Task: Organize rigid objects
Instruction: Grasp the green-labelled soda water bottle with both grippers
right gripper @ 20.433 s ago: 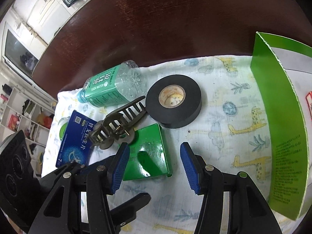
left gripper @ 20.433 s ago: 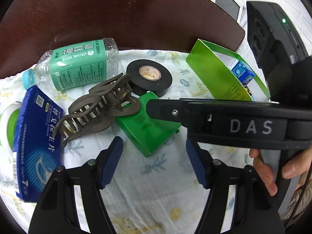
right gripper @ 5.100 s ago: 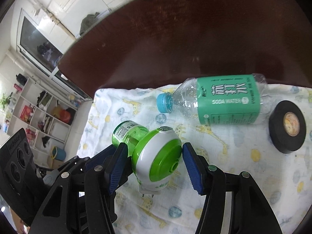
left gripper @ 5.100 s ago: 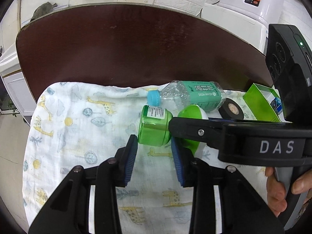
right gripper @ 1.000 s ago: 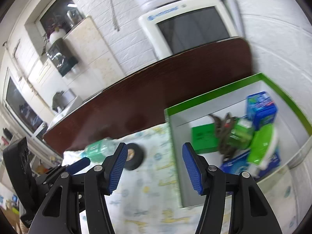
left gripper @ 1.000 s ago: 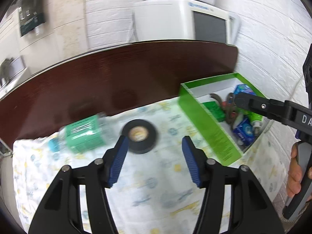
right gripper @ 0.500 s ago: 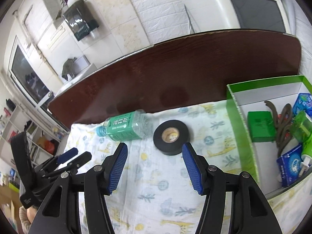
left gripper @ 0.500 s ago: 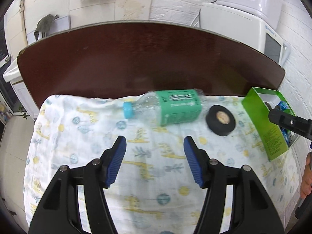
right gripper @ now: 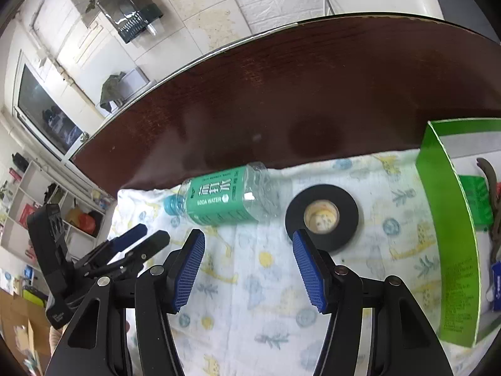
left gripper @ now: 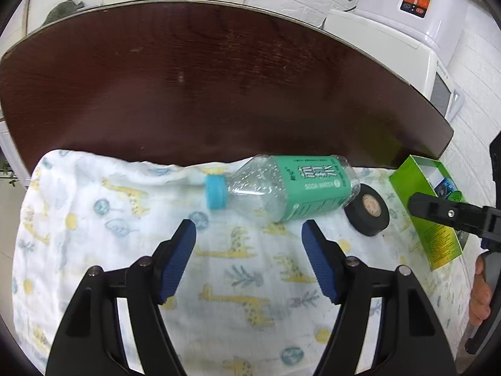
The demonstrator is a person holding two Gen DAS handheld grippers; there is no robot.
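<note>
Showing hair claw (right gripper: 491, 188), right wrist only

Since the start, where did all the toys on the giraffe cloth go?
The hair claw, small green box and blue packet went into the green box. The soda bottle turned around. The tape roll stays on the cloth. The left gripper was just opening, empty; the right gripper is empty too.

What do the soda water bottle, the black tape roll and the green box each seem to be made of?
Soda water bottle: clear, glossy thin plastic, see-through with a printed green label.
Black tape roll: matte black tape, likely vinyl, wound on a pale core that looks like cardboard.
Green box: printed card, judging by its thin, flat, folded walls.
</note>
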